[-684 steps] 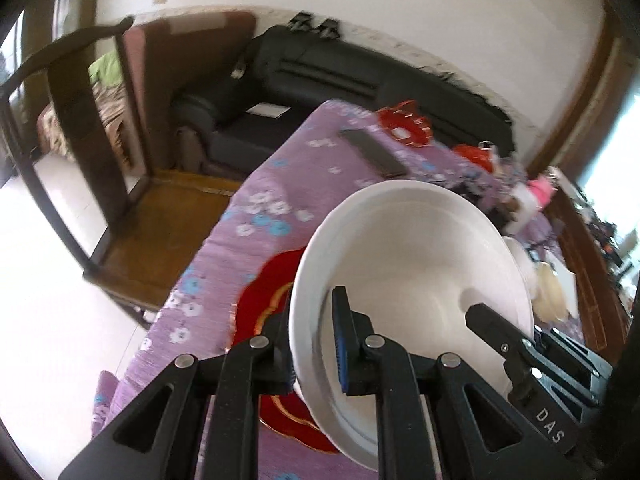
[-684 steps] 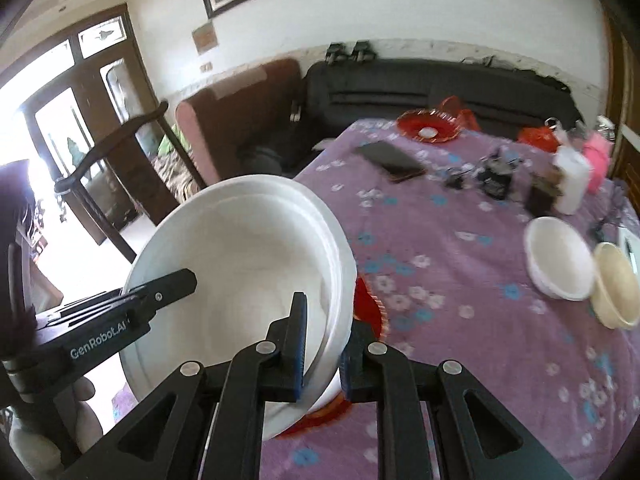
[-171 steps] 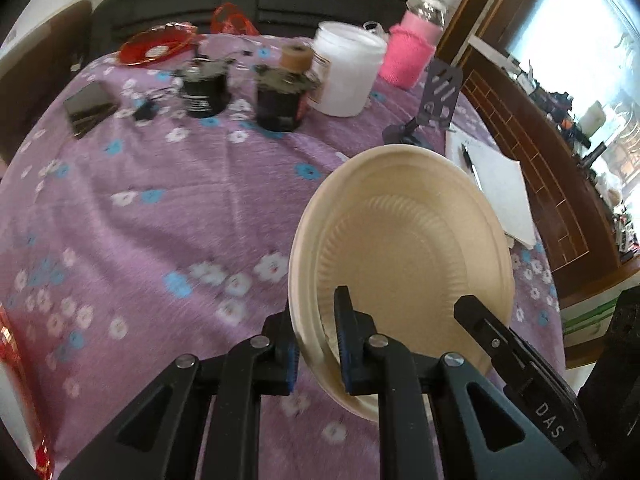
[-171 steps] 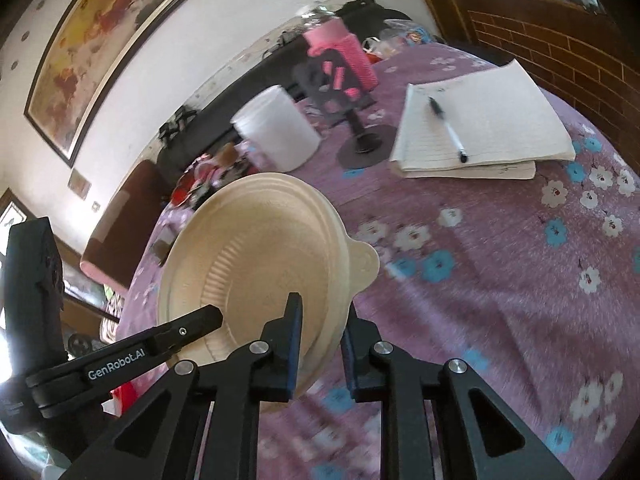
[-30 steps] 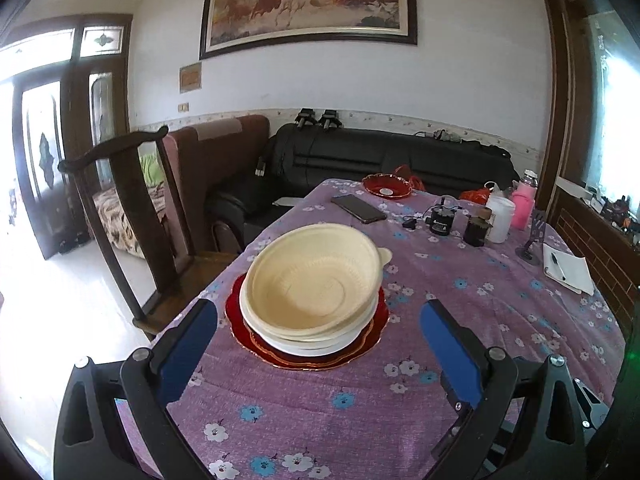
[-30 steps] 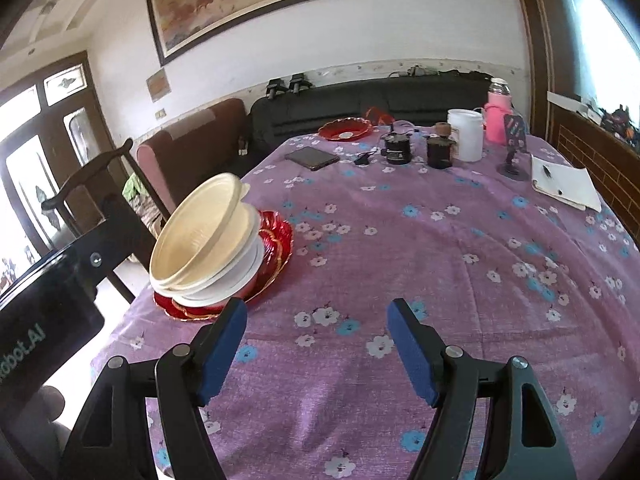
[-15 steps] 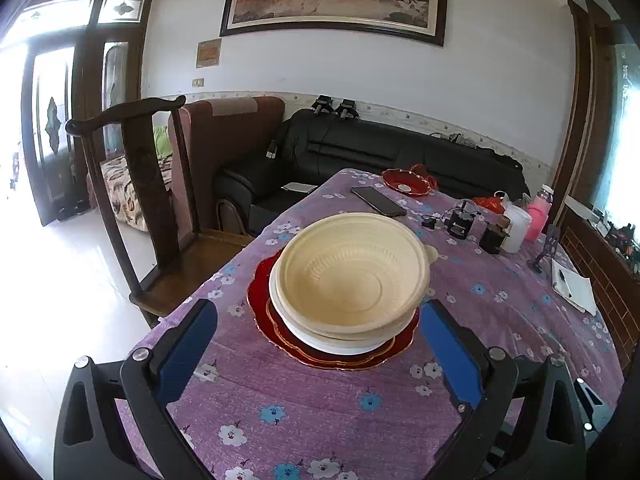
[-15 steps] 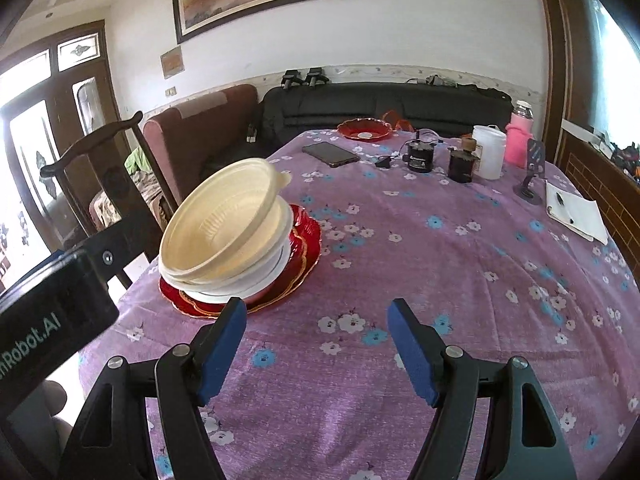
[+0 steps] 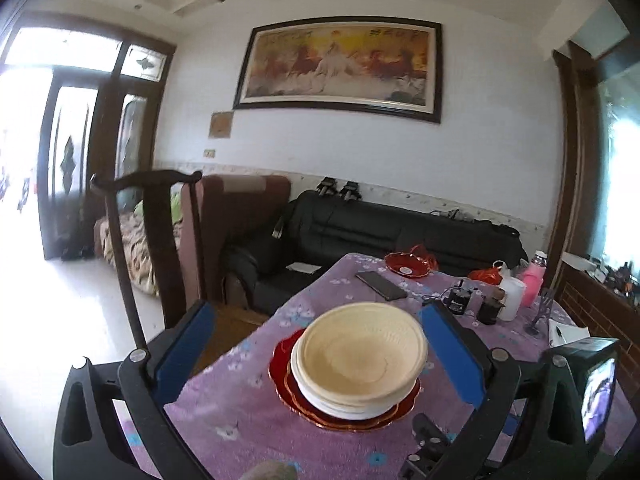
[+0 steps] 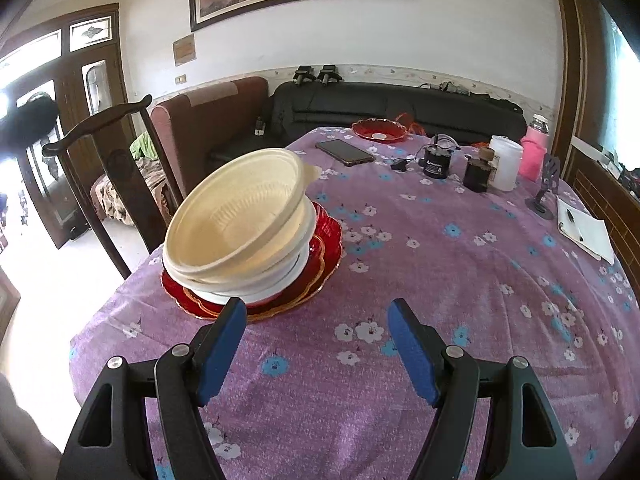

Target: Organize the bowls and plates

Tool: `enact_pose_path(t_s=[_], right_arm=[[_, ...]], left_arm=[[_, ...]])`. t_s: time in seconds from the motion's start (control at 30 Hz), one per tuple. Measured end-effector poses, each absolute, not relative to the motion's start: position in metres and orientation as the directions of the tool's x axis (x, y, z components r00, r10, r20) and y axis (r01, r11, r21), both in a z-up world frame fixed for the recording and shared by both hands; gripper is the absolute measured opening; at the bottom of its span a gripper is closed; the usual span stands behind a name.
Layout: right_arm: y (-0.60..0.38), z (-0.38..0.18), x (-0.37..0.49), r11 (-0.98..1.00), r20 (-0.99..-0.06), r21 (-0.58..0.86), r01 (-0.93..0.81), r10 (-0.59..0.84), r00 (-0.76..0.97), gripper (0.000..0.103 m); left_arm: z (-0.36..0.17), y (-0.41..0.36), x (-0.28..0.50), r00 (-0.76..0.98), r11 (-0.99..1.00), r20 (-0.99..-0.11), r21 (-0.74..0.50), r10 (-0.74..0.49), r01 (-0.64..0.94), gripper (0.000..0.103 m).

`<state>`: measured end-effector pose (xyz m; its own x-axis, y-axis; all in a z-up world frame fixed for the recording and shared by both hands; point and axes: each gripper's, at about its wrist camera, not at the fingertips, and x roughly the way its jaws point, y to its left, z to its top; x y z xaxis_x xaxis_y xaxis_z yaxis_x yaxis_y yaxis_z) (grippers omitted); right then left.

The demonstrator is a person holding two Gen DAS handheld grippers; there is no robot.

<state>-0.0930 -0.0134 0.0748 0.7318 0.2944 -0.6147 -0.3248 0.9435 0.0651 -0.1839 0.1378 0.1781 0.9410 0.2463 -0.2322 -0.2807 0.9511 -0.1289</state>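
Both hand-held grippers gape wide and empty: the left hand-held gripper (image 9: pixel 316 346) faces the bowl stack (image 9: pixel 360 360) dead ahead, while the right hand-held gripper (image 10: pixel 316 350) has it forward and to its left. The stack sits on a red plate (image 10: pixel 324 252) near the worktop (image 10: pixel 460 280) edge, top bowl tilted, so the left looks better placed for any straightening.

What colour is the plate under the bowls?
Red with a gold rim; clearest in the right wrist view.

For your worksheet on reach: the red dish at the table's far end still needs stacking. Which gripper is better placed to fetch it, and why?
Probably the right gripper: its open jaws face bare tablecloth leading toward the red dish, whereas the left gripper has the bowl stack between them.
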Motion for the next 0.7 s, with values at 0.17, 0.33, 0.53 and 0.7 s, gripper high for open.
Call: enact_pose_path(t_s=[0.17,0.33,0.53,0.7], right_arm=[[-0.007,0.079,-0.090,0.935,-0.609,0.085,-0.346,0.323,0.724,0.078],[-0.005,0.077,-0.085,0.933,-0.615,0.089,-0.349,0.327,0.718,0.078],[-0.002,0.074,-0.082,0.923,-0.616,0.098,-0.371,0.349,0.707,0.078],[0.003,0.072,-0.082,0.915,-0.614,0.085,-0.394,0.359,0.702,0.078]], left_arm=[[0.179,0.140,-0.178,0.953,0.959,-0.240,-0.171,0.183,-0.227,0.103],[0.174,0.146,-0.164,0.949,0.965,-0.291,-0.188,0.125,-0.185,0.103],[0.167,0.153,-0.150,0.929,0.957,-0.338,-0.189,0.148,-0.222,0.103],[0.163,0.159,-0.142,0.912,0.951,-0.375,-0.184,0.164,-0.247,0.103]])
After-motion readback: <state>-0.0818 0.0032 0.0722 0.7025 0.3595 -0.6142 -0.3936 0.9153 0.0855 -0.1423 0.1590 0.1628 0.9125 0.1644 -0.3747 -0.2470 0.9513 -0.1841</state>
